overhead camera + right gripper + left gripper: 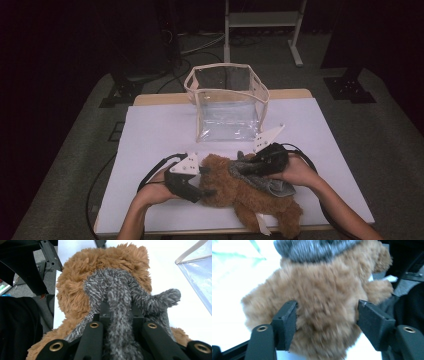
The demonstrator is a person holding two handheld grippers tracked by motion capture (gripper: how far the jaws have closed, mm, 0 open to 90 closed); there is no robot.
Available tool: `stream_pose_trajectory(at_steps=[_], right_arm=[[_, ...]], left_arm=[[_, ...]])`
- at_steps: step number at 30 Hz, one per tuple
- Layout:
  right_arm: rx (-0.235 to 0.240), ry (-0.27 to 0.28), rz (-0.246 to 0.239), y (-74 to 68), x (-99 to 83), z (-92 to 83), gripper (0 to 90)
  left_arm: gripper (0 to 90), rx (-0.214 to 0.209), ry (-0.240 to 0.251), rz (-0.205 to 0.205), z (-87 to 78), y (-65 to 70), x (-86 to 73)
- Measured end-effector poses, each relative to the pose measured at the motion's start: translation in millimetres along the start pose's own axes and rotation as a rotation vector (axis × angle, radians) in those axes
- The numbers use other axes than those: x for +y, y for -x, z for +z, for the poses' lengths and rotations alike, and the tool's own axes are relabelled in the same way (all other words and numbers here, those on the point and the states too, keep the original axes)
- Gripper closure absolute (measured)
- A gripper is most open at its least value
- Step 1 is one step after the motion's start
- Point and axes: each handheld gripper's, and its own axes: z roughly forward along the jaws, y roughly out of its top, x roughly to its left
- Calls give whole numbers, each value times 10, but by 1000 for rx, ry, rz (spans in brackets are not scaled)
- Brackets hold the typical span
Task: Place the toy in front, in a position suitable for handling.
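One plush bear (240, 187) lengthwise, legs toward person

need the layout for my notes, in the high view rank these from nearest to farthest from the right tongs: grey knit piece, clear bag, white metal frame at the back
1. grey knit piece: pinched in the right tongs, on top of the brown plush toy.
2. clear bag: standing open on the white table, just beyond the tongs.
3. white metal frame: on the floor past the table's far edge.

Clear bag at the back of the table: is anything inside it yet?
The clear bag looks empty: the white table cover shows through its walls. The brown plush toy lies in front of it, outside. Glare blurs the bag's floor.
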Motion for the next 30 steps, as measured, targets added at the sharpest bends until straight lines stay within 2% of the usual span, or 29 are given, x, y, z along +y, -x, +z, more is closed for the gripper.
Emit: stream_pose_trajectory(at_steps=[1, 4, 10, 15, 17, 21, 23, 26, 27, 30], right_arm=[[-2, -3, -3, -7, 6, 3, 774], [-13, -11, -17, -21, 27, 3, 773], [-29, -13, -31, -111, 18, -207, 768], [-42, -11, -1, -142, -135, -357, 768], [-37, 4, 25, -124, -205, -348, 768], [-31, -1, 29, -99, -223, -271, 768], [-24, -7, 21, -78, -201, -249, 768], [-40, 1, 8, -63, -94, -259, 768], [-44, 8, -2, -52, -49, -250, 768], [-32, -3, -12, -38, 43, -139, 768]], left_arm=[[331, 0, 4, 8, 24, 1, 20], [354, 5, -24, 16, 104, -3, 26], [379, 25, -49, -20, 107, -43, -58], [364, 26, -39, -22, 100, -53, -40], [334, 18, -26, -17, 75, -48, -16], [305, 16, 22, 8, 69, -40, 43], [304, 17, 8, 12, 118, -41, 56], [333, 22, -27, 5, 207, -51, 25], [344, 21, -25, -1, 210, -49, 23], [345, 17, -45, 20, 168, -28, 39]])
